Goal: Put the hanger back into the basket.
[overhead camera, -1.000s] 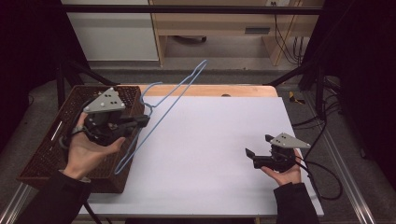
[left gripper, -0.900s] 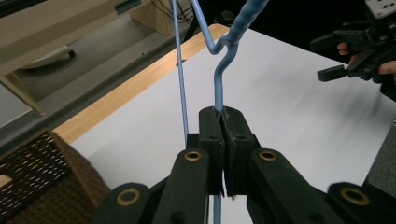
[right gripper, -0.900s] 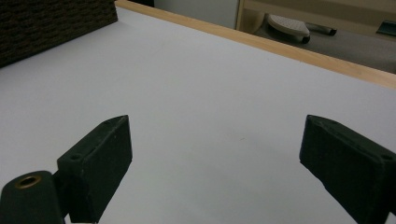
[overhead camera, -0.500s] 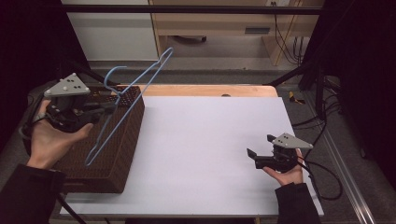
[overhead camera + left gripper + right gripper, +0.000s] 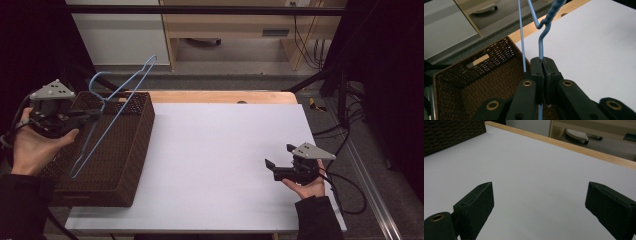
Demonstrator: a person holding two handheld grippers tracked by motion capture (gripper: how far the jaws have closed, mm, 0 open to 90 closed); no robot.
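At the far left of the high view the left gripper (image 5: 95, 116) is held in the person's left hand (image 5: 35, 145) above the dark brown woven wicker basket (image 5: 131, 150), its jaws pressed together on one thin light-blue wire coat hanger (image 5: 114, 102). The hanger is bare bent wire, its neck twisted into a short spiral (plain in the left gripper view, where the wire (image 5: 541, 47) runs straight up out of the closed black pads), and it hangs tilted in the air over the basket's open top, its rounded end highest toward the back and its long side slanting down to the near left. The hook end is hard to tell from the rest in the high view, and in the left gripper view the hanger's upper part is cut off by the top edge. The basket's inside is dark and I cannot tell what, if anything, lies in it; it sits on the left end of the white-topped table with a pale wooden far edge (image 5: 225, 150). Far right, well apart from the hanger, the right gripper (image 5: 270, 169) rests low over the table in the right hand (image 5: 307, 186), jaws spread wide with nothing between them. Count: one hanger, one basket, two grippers.
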